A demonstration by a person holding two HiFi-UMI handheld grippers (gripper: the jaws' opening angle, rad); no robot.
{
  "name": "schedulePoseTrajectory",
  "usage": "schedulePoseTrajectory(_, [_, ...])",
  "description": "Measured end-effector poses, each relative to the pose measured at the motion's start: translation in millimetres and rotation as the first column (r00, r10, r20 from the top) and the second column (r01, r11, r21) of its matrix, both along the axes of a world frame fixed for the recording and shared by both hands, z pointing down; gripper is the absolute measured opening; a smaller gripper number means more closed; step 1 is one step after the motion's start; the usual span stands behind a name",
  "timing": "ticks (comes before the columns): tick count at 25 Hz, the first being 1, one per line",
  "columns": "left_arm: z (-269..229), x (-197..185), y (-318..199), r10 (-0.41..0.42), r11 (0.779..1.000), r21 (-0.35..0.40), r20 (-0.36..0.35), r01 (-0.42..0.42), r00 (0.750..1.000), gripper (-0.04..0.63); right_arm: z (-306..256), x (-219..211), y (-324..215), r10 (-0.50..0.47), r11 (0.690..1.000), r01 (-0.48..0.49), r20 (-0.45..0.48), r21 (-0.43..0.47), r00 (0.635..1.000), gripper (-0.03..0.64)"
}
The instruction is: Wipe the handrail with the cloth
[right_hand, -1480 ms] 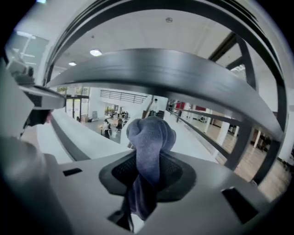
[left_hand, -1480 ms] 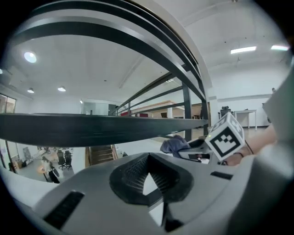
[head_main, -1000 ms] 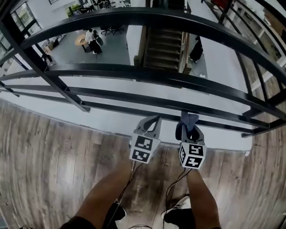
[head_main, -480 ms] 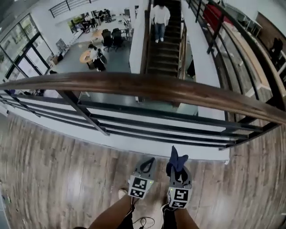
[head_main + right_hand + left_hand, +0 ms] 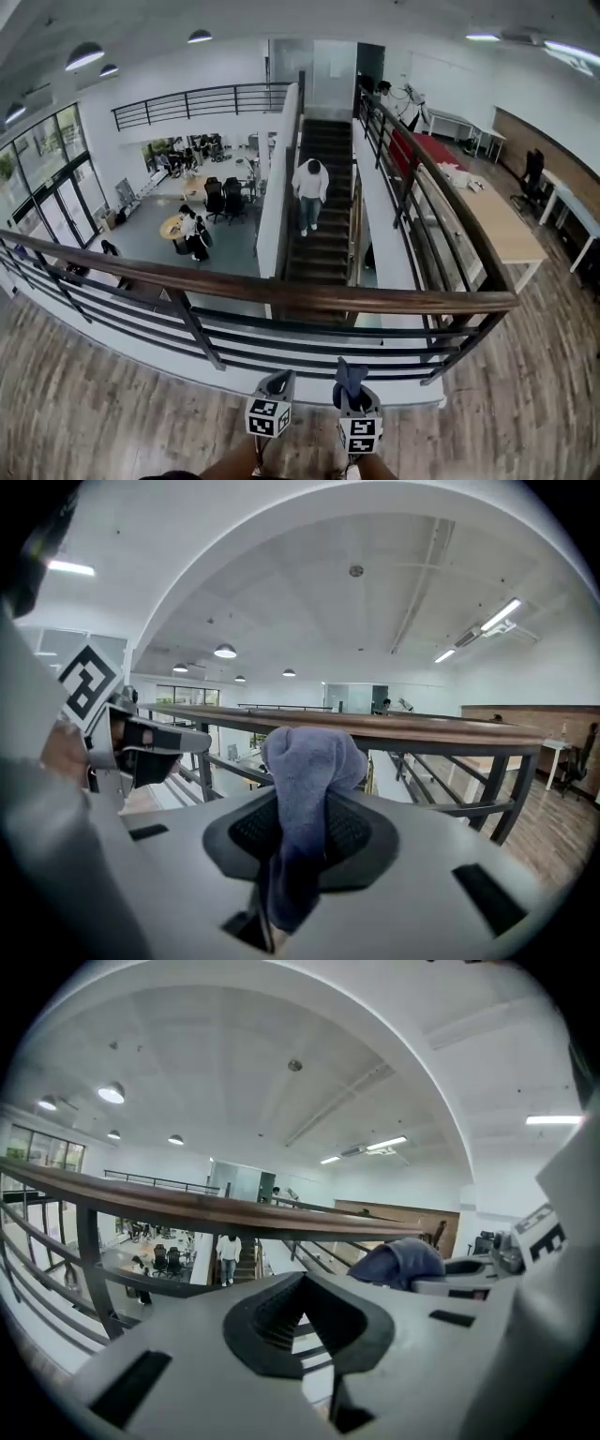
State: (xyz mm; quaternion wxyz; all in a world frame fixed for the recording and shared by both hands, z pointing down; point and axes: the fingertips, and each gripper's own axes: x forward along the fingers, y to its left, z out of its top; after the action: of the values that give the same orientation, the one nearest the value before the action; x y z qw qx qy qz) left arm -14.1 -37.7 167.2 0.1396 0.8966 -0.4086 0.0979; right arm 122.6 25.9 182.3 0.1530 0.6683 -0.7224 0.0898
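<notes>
Straight ahead, across the head view: wooden handrail (image 5: 281,296) on black posts, with black horizontal rails (image 5: 281,339) below it. Beyond the handrail, a drop to a lower floor: stairs (image 5: 323,234) with a person (image 5: 309,187) on them, and a round table (image 5: 172,226) and chairs (image 5: 223,195) to the left. On the right, past the railing corner, a long pale bench (image 5: 497,225) on the upper level. Underfoot, grey-brown wood floor (image 5: 103,412). Overhead, white ceiling with round lamps (image 5: 84,52) and strip lights (image 5: 502,614).

Clamped in the right gripper (image 5: 353,392): the cloth (image 5: 349,373), a blue-grey wad pinched between the jaws, bunched end upright above the tips, tail hanging below them. Held short of the handrail, below it and not touching it.

Just beside it, at about the same height, the left gripper (image 5: 280,377): jaws together, tips meeting, empty. Also short of the handrail, pointed toward it.
</notes>
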Motion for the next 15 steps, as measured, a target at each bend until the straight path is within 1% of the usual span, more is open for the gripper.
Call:
schedulePoseTrajectory(5, [-37,3,-13,0.014,0.995,0.096,-0.004,-0.014,1.000,-0.002,-39,-1,-4,0.018,0.996,-0.015,-0.035,0.088,0.999,0.098])
schedulePoseTrajectory(8, [-58,4,-20,0.010,0.989,0.148,-0.015,-0.008,1.000,-0.002,-54,8,-16,0.038,0.992,-0.031,-0.054,0.125,0.998,0.098])
schedulePoseTrajectory(10, [-64,2,-23,0.007,0.987,0.162,-0.014,-0.005,1.000,-0.002,-62,10,-23,0.050,0.988,-0.042,-0.051,0.145,0.997,0.098])
schedulePoseTrajectory(15, [-69,-9,-23,-0.017,0.987,0.159,-0.018,0.020,1.000,-0.002,-68,1,-26,0.040,0.985,-0.034,-0.032,0.167,0.999,0.098])
